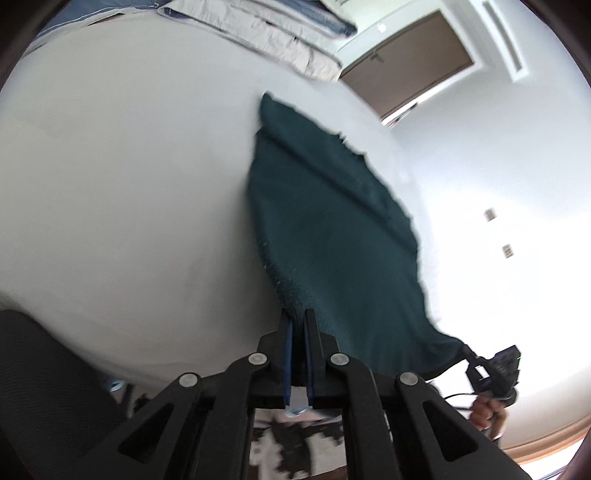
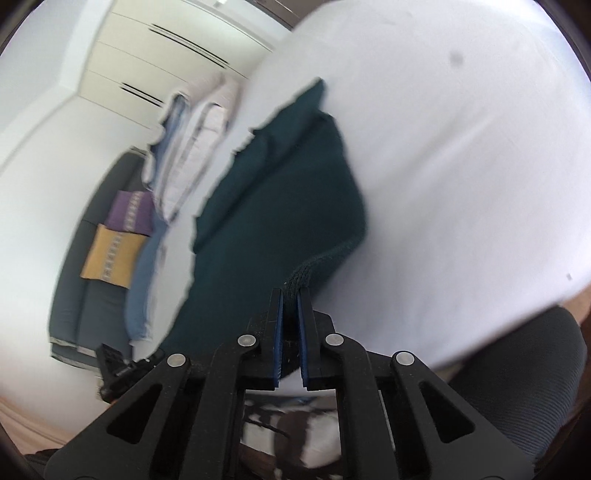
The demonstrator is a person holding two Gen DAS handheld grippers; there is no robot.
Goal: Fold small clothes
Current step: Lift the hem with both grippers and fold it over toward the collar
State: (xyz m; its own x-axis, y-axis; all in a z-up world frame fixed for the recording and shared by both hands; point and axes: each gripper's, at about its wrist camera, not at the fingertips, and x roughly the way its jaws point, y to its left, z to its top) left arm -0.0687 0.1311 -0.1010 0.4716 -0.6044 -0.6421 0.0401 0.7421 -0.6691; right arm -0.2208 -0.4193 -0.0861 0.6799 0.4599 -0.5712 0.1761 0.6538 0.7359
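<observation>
A dark teal knitted garment [image 1: 325, 229] is stretched between both grippers above a white table [image 1: 129, 166]. My left gripper [image 1: 298, 314] is shut on one near corner of it, the cloth pinched between the blue pads. The same dark teal garment [image 2: 288, 192] fills the middle of the right wrist view, where my right gripper [image 2: 290, 291] is shut on its ribbed hem. The far end of the garment still touches the tabletop. The right gripper [image 1: 491, 373] also shows at the lower right of the left wrist view, with a hand [image 1: 485, 410] below it.
A pile of folded pale and blue clothes [image 1: 280, 33] lies at the table's far edge. A dark mesh chair [image 2: 524, 369] stands by the near edge. A dark sofa with a purple and a yellow cushion [image 2: 114, 254] stands beyond the table, and a black-and-white rug [image 1: 295, 446] lies below.
</observation>
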